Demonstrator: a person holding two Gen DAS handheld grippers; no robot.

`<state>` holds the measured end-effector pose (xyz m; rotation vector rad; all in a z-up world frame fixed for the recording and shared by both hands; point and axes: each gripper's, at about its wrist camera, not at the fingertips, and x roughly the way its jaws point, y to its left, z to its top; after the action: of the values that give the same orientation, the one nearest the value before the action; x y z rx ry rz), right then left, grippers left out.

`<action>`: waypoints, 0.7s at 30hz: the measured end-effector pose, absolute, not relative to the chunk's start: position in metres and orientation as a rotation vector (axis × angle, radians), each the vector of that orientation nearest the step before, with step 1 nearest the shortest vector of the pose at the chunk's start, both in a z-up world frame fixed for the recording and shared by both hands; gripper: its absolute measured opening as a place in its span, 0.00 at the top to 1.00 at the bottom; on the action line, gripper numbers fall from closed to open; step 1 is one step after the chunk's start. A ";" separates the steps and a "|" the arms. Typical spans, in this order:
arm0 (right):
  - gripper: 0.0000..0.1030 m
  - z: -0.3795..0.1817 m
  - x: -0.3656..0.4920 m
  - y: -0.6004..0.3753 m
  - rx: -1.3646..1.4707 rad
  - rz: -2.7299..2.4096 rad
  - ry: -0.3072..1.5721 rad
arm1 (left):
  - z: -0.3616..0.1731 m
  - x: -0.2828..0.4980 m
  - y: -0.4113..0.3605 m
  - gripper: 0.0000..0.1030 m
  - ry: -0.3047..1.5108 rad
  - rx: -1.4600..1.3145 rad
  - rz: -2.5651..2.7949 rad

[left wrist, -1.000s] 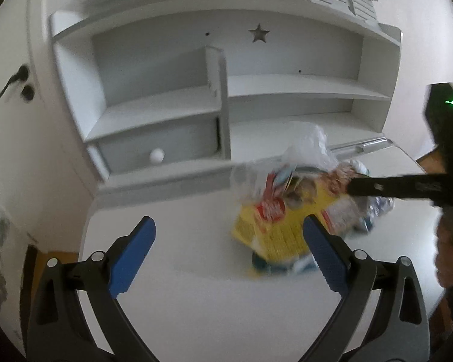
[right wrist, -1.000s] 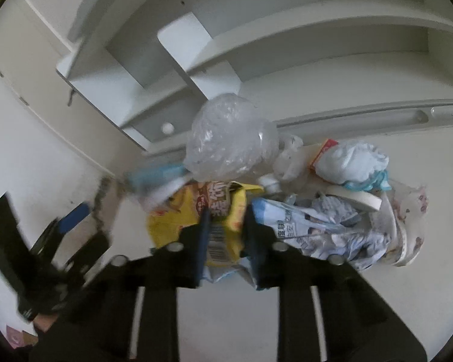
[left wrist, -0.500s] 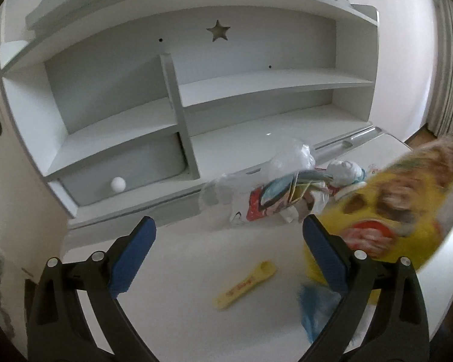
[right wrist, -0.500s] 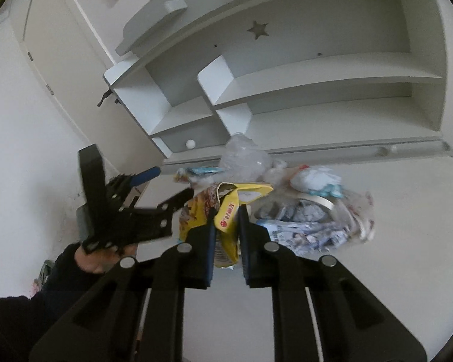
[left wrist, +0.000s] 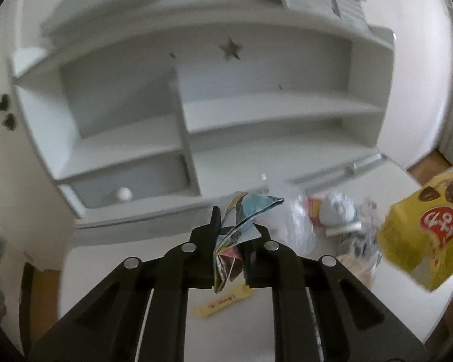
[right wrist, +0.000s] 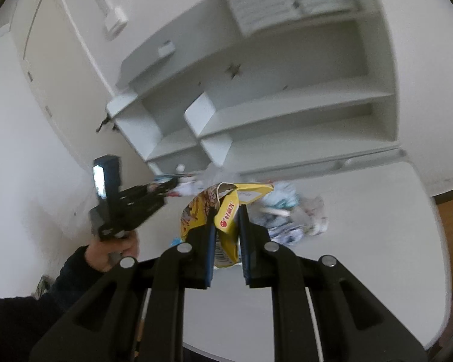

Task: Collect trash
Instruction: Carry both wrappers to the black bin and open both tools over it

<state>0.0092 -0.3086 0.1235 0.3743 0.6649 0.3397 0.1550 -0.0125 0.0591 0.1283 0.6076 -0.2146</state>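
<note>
Above the white table [right wrist: 362,241], each hand-held gripper clamps litter.

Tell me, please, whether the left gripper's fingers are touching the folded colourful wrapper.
Touching. The left wrist view shows the left gripper shut on the folded colourful wrapper, whose lower part is pinched between both fingers.

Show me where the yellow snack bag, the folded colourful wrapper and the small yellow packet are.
yellow snack bag [right wrist: 226,211], right wrist view, its crumpled top between the jaws.
folded colourful wrapper [left wrist: 244,214], left wrist view, its blue upper fold.
small yellow packet [left wrist: 220,303], left wrist view, its middle, on the table.
</note>
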 end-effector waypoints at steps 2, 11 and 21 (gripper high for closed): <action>0.86 0.129 -0.008 -0.330 0.399 0.298 0.630 | 0.074 0.141 -0.020 0.89 0.594 0.092 -0.217; 0.86 0.098 -0.121 -0.464 0.507 -0.063 0.577 | 0.095 0.040 -0.158 0.89 0.487 0.188 -0.534; 0.86 0.024 -0.256 -0.580 0.635 -0.425 0.591 | 0.062 -0.044 -0.322 0.89 0.518 0.228 -0.926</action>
<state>-0.2564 -0.5802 0.0238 0.6350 0.5914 -0.4249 -0.0438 -0.3219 0.0624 0.2277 0.5180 -0.9257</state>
